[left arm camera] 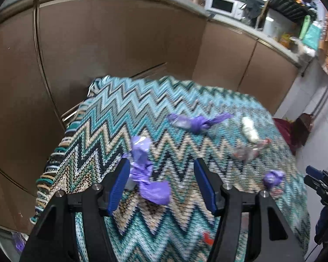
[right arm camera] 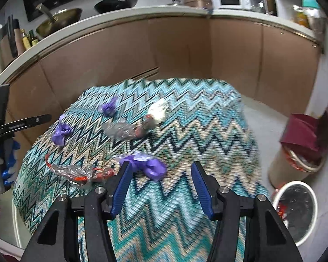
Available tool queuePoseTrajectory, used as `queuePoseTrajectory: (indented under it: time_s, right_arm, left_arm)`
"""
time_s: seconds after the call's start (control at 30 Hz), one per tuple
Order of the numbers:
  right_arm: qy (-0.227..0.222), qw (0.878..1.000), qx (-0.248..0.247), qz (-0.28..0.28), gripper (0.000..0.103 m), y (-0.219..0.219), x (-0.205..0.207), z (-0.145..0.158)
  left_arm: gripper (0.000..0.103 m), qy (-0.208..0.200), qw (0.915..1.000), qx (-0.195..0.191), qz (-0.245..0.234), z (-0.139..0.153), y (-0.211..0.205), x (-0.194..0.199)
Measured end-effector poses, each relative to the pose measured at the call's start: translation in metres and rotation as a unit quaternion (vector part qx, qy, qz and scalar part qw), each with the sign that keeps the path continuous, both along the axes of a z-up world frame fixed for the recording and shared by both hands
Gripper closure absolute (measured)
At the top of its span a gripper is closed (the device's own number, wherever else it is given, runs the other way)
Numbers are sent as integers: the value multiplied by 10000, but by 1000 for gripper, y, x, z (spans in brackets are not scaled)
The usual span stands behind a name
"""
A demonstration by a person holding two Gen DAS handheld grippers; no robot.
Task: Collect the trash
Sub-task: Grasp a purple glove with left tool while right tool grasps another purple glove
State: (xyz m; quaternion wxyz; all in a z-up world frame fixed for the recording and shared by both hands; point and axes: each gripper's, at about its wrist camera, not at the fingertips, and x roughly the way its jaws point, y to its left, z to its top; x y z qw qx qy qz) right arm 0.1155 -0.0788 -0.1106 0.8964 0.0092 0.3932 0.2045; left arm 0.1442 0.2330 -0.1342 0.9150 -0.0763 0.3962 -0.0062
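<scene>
While both hand-held grippers, left (left arm camera: 161,183) and right (right arm camera: 159,185), hover apart and empty over the desk (right arm camera: 207,131), purple scraps (left arm camera: 148,174) lie beneath; next, pinch one

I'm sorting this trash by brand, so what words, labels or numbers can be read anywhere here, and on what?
None can be read.
Left gripper: a small pale marking on its black arm in the right wrist view, too small and blurred.
Clear wrapper with red print on the zigzag cloth: print blurred.
Bottles on the counter: labels too small.
</scene>
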Motion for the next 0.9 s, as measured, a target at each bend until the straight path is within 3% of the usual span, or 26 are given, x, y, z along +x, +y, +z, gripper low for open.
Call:
queuePoseTrajectory:
  time_s: [0.3,0.33,0.4,0.6,0.63,0.9]
  right_arm:
    - [393,9976,-77,571,49,36,40,-39]
    - [452,9971,-55,612,49,37,43,-44]
    - [578,9959,60,698,51,39,47,-53]
    - [532,9950,176,832,59,37,44,-58]
    - [496,9951,153,838,59,37,42,-57]
    - [177,9969,325,692,62,26,23,-39]
  left_arm:
    - [46,400,9990,56,203,-40,17,31]
    - [54,419,9989,54,209,-42,17,32]
    - [57,427,9989,60,187,-48,17,32]
    - [65,345,9992,138,143,-44,13,29]
    - [73,327,9992,150,151,-43,13,28]
    - [73,59,9995,284,141,-15,4,15]
